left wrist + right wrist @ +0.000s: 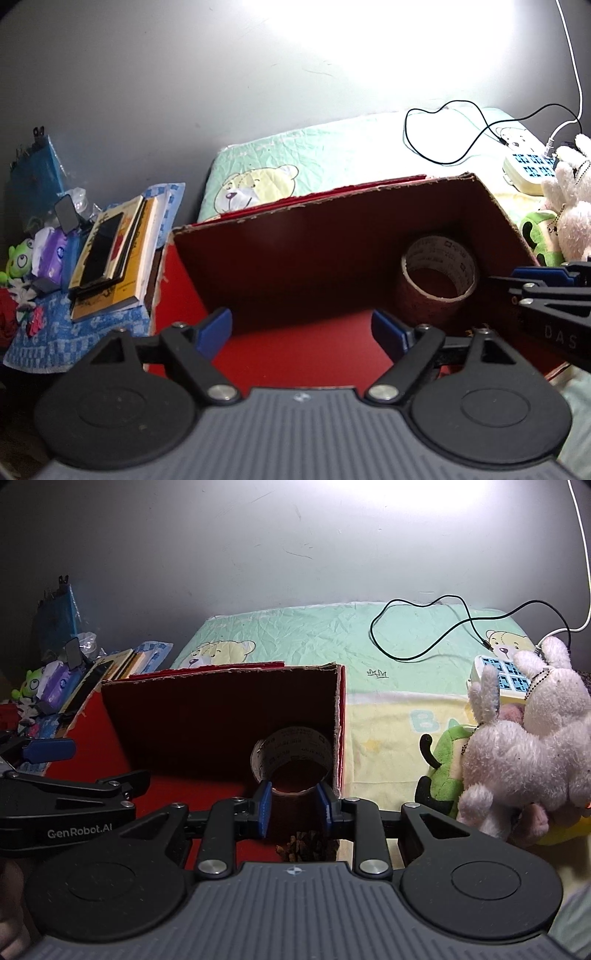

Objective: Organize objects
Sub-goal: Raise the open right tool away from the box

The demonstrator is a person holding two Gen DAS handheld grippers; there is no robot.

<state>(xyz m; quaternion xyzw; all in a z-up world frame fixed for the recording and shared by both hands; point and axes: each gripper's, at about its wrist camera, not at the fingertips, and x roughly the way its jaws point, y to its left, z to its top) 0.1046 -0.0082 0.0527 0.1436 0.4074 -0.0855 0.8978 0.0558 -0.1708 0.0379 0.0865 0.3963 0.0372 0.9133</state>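
A red cardboard box (295, 254) lies open on the bed; it also shows in the right wrist view (207, 716). A brown tape roll (437, 273) stands in its right far corner and shows in the right wrist view (291, 757) too. A pine cone (308, 845) lies in the box just under the right gripper. My left gripper (303, 330) is open and empty over the box's front. My right gripper (293, 805) is partly open, its blue pads (265, 805) either side of the tape roll's near end, not visibly touching it.
Books with a phone on top (110, 254) and small clutter lie left of the box on a blue towel (74, 332). Plush toys (524, 746), a power strip (506, 675) and a black cable (424, 635) lie to the right on the bear-print bedding (332, 642).
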